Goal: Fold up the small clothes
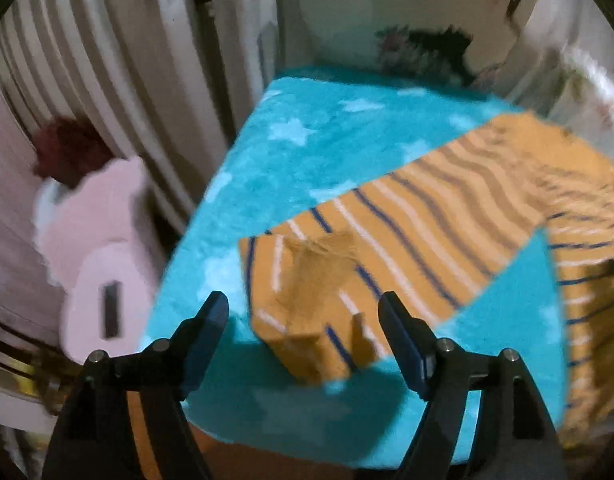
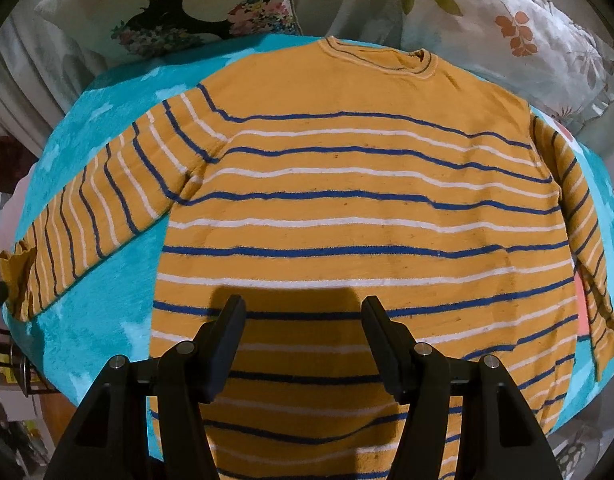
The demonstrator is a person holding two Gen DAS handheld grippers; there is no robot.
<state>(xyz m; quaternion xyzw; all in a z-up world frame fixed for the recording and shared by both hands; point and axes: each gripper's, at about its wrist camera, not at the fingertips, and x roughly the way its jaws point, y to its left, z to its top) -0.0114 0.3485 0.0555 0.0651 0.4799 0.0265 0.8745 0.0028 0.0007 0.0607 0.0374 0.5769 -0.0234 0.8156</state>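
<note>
An orange sweater with blue and white stripes lies flat on a turquoise star-patterned blanket, collar at the far side. Its left sleeve stretches out to the left, and the right sleeve hangs down along the right side. My right gripper is open and empty above the sweater's lower body. In the left wrist view the left sleeve ends in a frayed cuff. My left gripper is open, its fingers on either side of that cuff, close above it.
Floral pillows lie beyond the collar and at the far right. A pink object and a striped curtain stand left of the blanket's edge. The blanket ends at a near edge below my left gripper.
</note>
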